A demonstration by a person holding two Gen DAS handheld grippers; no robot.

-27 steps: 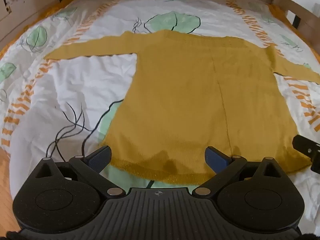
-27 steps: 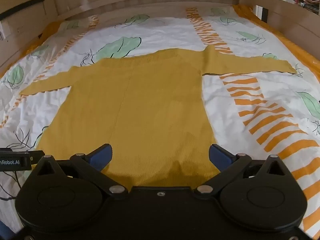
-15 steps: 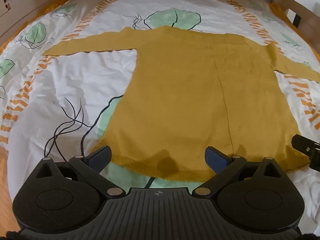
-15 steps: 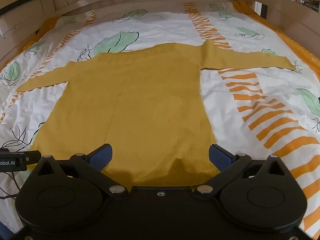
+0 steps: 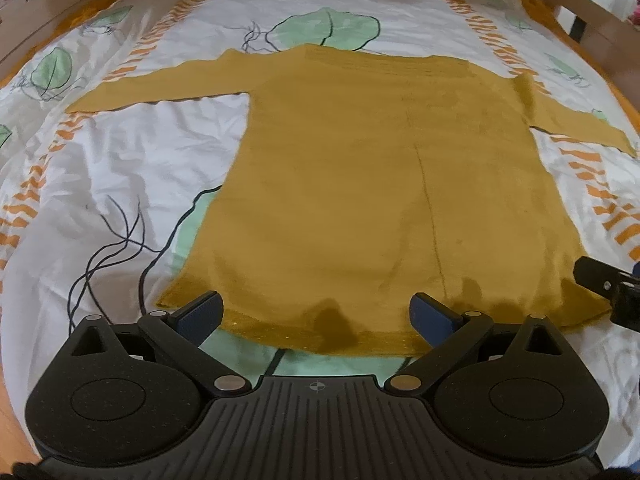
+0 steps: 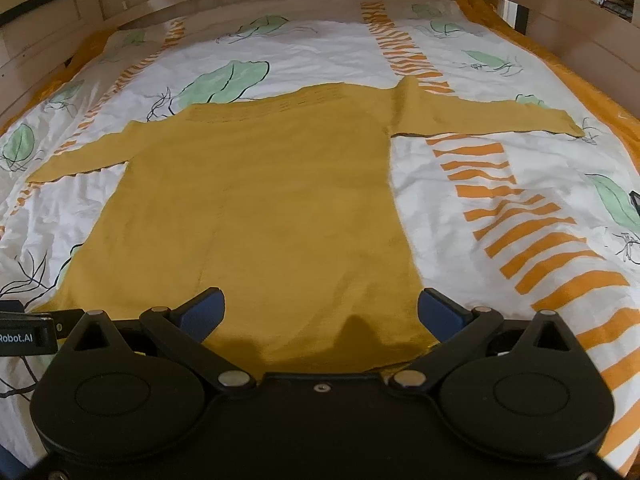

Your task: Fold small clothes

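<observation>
We have eased both grippers forward over the near hem; the left gripper hangs spread wide and empty; the mustard sweater lies flat on the patterned duvet, sleeves outstretched; the right gripper gapes empty too; we judge a hem grasp comes next.

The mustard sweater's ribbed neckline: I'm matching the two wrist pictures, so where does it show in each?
Left wrist view: the neckline lies top centre, at the far end of the mustard sweater.
Right wrist view: the neckline lies upper centre, slightly left.
Shared landmark: the large green leaf printed on the bedcover, just beyond the neckline in both.
</observation>
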